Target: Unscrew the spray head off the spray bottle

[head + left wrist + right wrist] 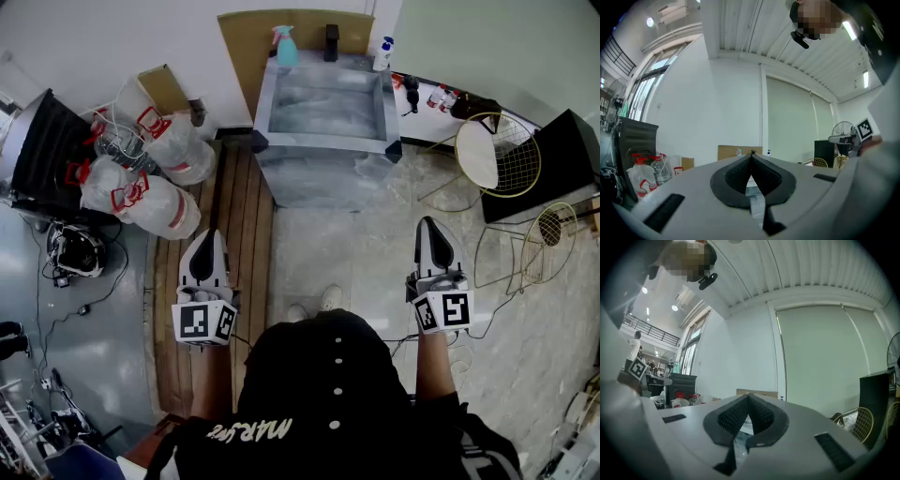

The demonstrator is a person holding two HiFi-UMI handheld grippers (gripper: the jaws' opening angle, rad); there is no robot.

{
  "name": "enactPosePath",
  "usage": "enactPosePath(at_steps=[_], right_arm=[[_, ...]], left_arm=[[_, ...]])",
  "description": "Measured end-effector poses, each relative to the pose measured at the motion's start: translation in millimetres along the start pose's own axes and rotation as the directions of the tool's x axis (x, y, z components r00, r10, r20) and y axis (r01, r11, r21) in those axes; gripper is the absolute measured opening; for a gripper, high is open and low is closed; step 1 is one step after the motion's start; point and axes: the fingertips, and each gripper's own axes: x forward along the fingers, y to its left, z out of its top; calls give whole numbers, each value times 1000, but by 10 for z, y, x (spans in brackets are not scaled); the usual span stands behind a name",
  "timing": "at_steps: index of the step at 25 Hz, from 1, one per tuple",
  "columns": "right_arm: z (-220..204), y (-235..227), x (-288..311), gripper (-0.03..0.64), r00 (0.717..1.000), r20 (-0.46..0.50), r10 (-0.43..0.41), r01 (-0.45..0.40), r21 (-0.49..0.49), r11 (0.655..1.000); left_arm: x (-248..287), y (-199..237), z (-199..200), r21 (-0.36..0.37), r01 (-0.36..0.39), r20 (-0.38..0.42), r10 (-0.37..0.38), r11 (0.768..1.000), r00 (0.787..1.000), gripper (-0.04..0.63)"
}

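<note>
A teal spray bottle with a pink spray head stands at the far left of a steel table, well ahead of me. In the left gripper view the spray bottle is a tiny shape far off above the jaws. My left gripper is held low over the wooden floor strip, shut and empty. My right gripper hangs level with it on the other side, also shut with nothing between its jaws. Both grippers are far short of the table. Each gripper view shows its jaws closed tip to tip.
A dark bottle and a white bottle stand at the table's far edge. Bagged water jugs lie left of the table. Gold wire chairs stand at the right, cables and gear at the left.
</note>
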Motion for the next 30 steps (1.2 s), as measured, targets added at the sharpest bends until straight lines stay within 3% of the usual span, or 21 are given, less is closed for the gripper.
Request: enactPosePath(at_steps=[14,30], right_arm=[[-16,-76,77,11,1000,14,5,-5,29,1000],[-107,-713,347,9,995,63,71,-75,62,995]], left_arm=[[112,-38,-31,16,4,-8,-4,1000,1000,25],[601,-453,-15,-5,-21,20,21,1000,1000,25]])
